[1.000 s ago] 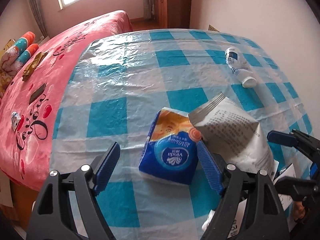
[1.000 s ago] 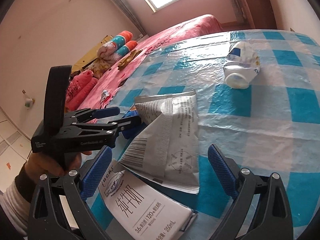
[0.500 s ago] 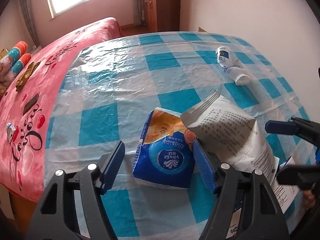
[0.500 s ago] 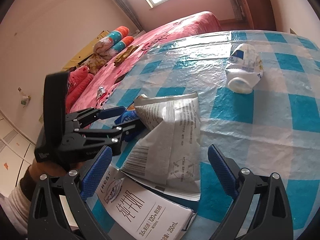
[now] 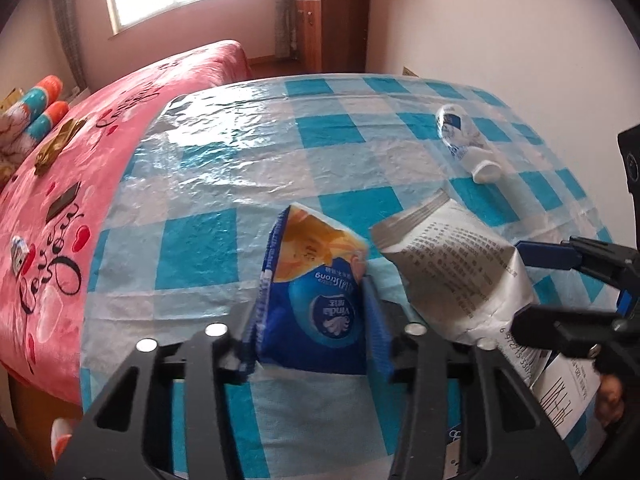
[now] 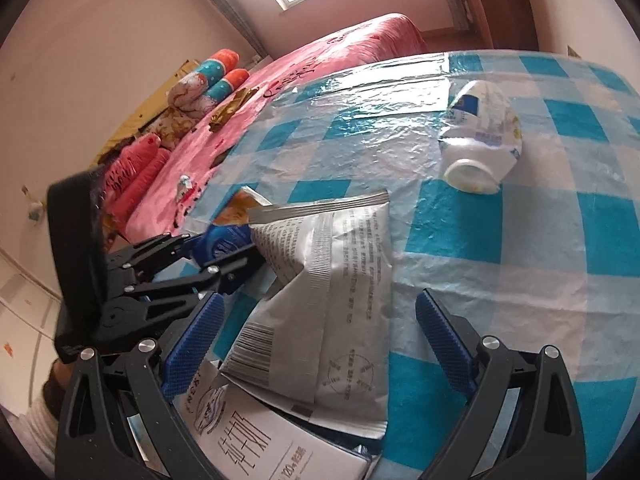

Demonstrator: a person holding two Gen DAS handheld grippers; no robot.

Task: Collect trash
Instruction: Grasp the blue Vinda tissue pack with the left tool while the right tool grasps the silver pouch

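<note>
**Four pieces of trash on the checked cloth**

The blue and orange tissue pack (image 5: 316, 292) is crumpled and its far end tilts up. At about 3 o'clock from it, just beside it, lies the silver foil pouch (image 6: 340, 292), creased, with its printed side up. The pouch partly covers a flattened white milk carton (image 6: 256, 444). Well apart, at 1 o'clock, a small white bottle (image 6: 482, 140) lies on its side.

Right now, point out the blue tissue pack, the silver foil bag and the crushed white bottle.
blue tissue pack (image 5: 320, 312), left wrist view, on its blue front panel.
silver foil bag (image 6: 344, 304), right wrist view, on its printed back seam.
crushed white bottle (image 6: 486, 132), right wrist view, on its dented body.
</note>
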